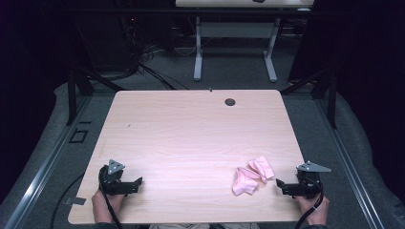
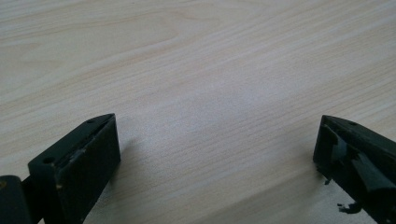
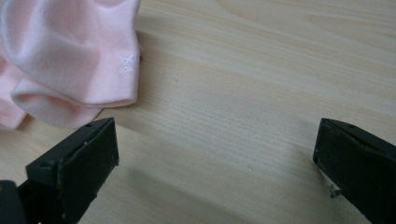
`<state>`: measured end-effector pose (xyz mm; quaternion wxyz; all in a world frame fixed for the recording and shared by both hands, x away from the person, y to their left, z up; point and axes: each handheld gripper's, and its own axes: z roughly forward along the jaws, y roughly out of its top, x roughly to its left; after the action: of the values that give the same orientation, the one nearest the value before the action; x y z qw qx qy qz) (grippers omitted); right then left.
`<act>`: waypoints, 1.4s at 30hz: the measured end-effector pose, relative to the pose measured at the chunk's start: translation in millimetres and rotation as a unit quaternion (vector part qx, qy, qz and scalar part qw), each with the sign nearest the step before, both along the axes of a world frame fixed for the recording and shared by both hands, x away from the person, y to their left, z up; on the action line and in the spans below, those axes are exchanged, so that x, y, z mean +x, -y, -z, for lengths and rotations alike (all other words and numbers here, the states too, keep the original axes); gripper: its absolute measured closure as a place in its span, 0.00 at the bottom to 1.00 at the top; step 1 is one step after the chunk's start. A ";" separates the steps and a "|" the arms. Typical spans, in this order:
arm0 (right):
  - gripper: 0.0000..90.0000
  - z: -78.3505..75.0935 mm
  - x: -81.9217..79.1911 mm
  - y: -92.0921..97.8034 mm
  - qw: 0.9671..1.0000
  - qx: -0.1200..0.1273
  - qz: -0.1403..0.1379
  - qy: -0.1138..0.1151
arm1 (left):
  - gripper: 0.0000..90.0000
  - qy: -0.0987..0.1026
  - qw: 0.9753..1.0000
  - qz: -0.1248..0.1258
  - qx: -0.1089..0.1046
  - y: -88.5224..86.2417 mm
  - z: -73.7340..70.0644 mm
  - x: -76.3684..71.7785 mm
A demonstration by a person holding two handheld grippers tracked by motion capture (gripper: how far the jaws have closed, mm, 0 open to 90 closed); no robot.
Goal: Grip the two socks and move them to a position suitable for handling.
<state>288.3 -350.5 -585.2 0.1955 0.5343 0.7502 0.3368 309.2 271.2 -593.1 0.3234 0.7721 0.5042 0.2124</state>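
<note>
Crumpled pink socks [image 1: 251, 175]; table's near-right

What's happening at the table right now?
A person holds a gripper in each hand at the near edge of a wooden table. Two pink socks lie crumpled just in front of the right gripper, whose jaws are open and empty. The left gripper rests open on bare wood, away from them.
</note>
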 end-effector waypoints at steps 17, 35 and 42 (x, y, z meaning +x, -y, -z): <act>0.00 -54.1 -14.2 -26.2 0.999 0.018 -0.042 0.025 | 0.00 0.000 1.000 0.000 0.000 0.0 0.0 0.0; 0.00 -75.6 -6.4 -85.0 0.990 0.044 -0.135 0.024 | 0.01 0.000 1.000 0.000 0.000 0.0 0.0 0.0; 0.00 -72.1 -0.2 -105.7 0.986 0.038 -0.160 0.009 | 0.01 0.000 1.000 0.000 0.000 0.0 0.0 0.0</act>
<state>288.1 -244.8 -513.1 0.1256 0.4115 0.8110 0.3965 309.2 271.2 -593.1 0.3233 0.7720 0.5043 0.2125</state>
